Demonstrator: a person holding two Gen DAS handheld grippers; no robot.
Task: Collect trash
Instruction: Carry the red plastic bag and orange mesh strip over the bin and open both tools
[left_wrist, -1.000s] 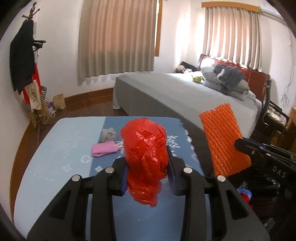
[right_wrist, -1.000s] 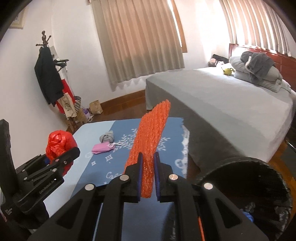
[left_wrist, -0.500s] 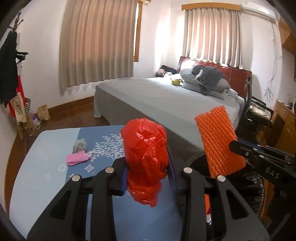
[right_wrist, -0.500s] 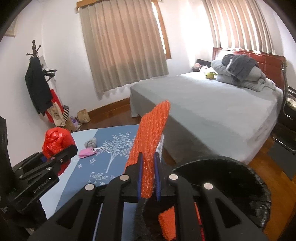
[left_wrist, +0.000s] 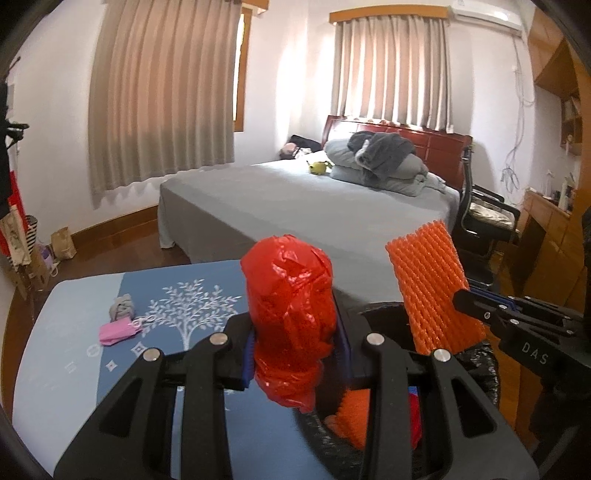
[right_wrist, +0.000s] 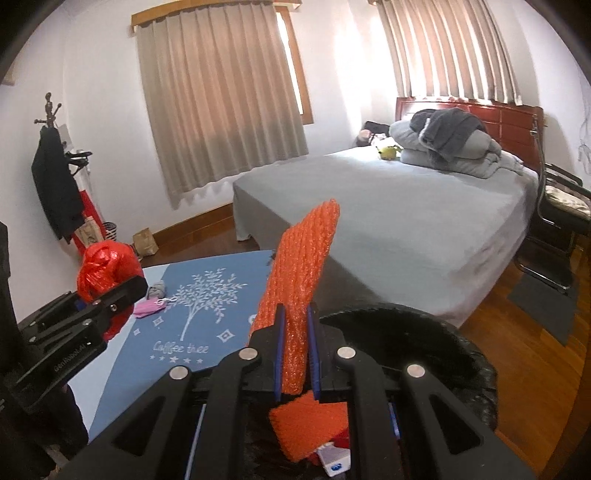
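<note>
My left gripper (left_wrist: 295, 354) is shut on a crumpled red plastic bag (left_wrist: 291, 310), held upright at the near edge of a black-lined trash bin (left_wrist: 480, 354). My right gripper (right_wrist: 295, 354) is shut on a ribbed orange foam net (right_wrist: 303, 273), which stands tall above the bin (right_wrist: 461, 343). In the left wrist view the same foam net (left_wrist: 432, 291) shows to the right over the bin. Another orange foam piece (right_wrist: 306, 424) and some packaging lie inside the bin. A pink wad (left_wrist: 118, 330) and a grey wad (left_wrist: 122, 306) lie on the blue table (left_wrist: 55, 350).
A large grey bed (left_wrist: 314, 206) with pillows and a dark blanket fills the room behind the table. A black chair (left_wrist: 484, 218) and wooden desk stand at the right. A coat rack (right_wrist: 55, 177) with clothes and paper bags stand by the left wall.
Both grippers have swung right from over the table toward the bin, carrying the red bag and the foam net. The bin's opening now lies under them, and the table has slid leftward in view.
</note>
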